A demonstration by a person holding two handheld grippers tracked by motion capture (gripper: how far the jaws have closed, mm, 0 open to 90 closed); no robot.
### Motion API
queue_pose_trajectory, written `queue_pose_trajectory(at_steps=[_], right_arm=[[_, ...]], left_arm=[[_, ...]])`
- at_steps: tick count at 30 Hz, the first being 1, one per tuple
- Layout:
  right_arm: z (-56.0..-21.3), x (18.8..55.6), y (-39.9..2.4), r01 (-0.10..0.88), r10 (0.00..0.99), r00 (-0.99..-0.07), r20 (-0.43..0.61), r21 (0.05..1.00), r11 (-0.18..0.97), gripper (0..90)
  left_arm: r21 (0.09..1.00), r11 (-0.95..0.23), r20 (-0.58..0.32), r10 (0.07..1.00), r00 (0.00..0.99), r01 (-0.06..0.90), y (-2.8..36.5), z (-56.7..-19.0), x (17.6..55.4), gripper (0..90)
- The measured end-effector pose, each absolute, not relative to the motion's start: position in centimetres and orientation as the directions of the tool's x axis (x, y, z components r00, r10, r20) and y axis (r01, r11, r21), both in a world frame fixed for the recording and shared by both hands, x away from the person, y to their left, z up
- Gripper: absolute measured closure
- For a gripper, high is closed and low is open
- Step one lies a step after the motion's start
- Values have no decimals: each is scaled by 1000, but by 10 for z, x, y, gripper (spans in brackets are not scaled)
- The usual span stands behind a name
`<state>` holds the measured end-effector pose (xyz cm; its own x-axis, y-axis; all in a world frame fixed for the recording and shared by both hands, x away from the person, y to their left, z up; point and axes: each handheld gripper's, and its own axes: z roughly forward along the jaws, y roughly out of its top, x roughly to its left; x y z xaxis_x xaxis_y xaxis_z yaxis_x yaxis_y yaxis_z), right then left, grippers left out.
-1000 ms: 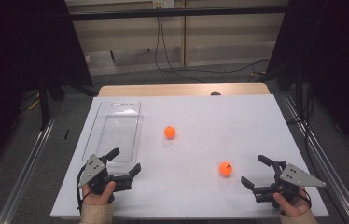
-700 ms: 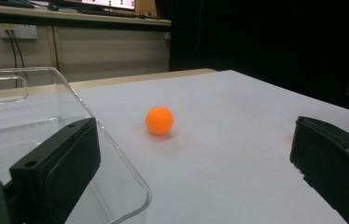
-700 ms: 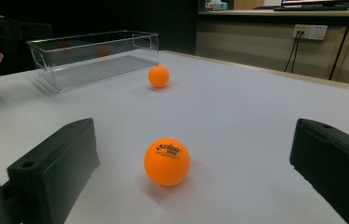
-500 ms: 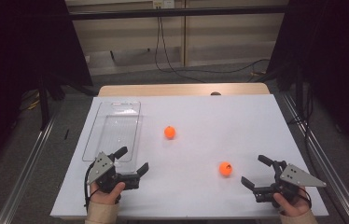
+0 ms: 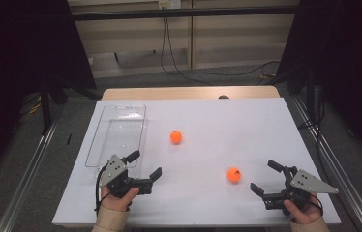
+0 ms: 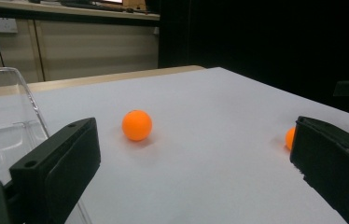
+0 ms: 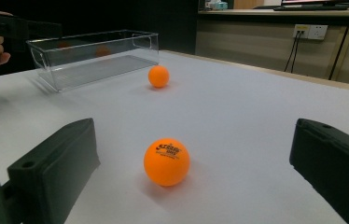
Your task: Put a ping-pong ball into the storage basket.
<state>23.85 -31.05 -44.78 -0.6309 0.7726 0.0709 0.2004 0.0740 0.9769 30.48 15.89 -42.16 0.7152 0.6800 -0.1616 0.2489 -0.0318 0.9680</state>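
Your left gripper (image 5: 143, 166) is released, jaws wide, just off the near end of the clear tray (image 5: 102, 142) on the desk (image 5: 227, 125). One ball (image 5: 176, 137) lies right of the tray. Your right gripper (image 5: 269, 179), also released, holds nothing; the second ball (image 5: 233, 175) lies farther right of the tray, just ahead of its jaws.

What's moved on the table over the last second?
The left claw has shifted right along the near edge, toward the far orange ball, open and empty. The right claw, also open, the near orange ball and the clear bin have stayed put.
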Motion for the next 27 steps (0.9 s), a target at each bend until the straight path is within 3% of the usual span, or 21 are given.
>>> queue_pose_trajectory(at_steps=[27], right_arm=[[-448, 239, -309, 200, 767, -638, 68, 976, 81, 10]], left_arm=[[961, -72, -158, 650, 743, 268, 127, -424, 310, 17]])
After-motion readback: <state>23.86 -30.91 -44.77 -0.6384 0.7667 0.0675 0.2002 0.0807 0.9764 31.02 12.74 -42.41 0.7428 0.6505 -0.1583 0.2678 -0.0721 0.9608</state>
